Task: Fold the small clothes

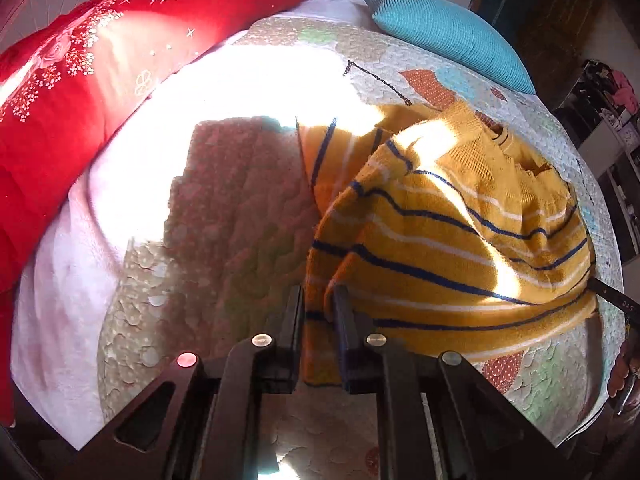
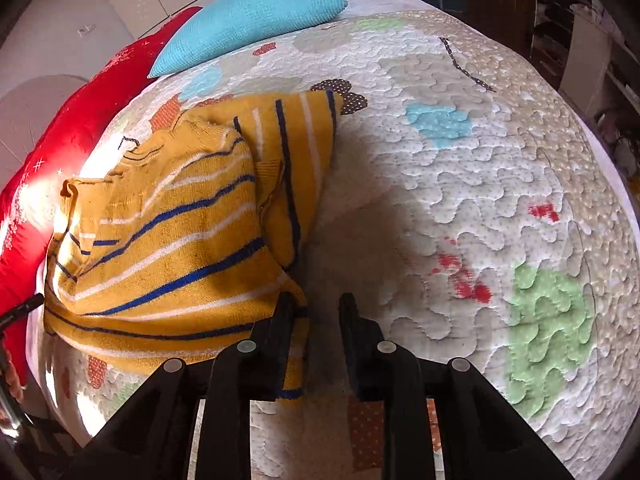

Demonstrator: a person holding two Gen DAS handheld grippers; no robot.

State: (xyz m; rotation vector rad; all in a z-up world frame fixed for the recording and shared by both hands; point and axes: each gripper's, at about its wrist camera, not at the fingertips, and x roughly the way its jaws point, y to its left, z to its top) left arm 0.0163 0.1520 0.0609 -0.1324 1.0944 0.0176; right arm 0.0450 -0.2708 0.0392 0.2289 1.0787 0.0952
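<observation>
Sweater [image 1: 460, 236], mustard yellow with navy and white stripes, lay on the quilted bedspread [image 2: 460, 184], partly folded over itself, its collar toward the far side of the bed. Nearest the left wrist camera, the left gripper [image 1: 319, 312] had its fingers [image 1: 294, 316] drawn close together on the sweater's near hem, a fold of the knit pinched between them. In the right wrist view the right gripper [image 2: 316, 320] stood at the hem's other corner; its fingers [image 2: 280, 328] were set a little apart, the inner one against the knit edge and the outer one over the bare bedspread, so whether they truly gripped the cloth could not be told. Bright sunlight fell across the bedspread beyond the sweater. Farther back a red patterned pillow [image 1: 88, 92] lay along one side, and a turquoise cushion [image 2: 248, 24] rested at the far edge.
</observation>
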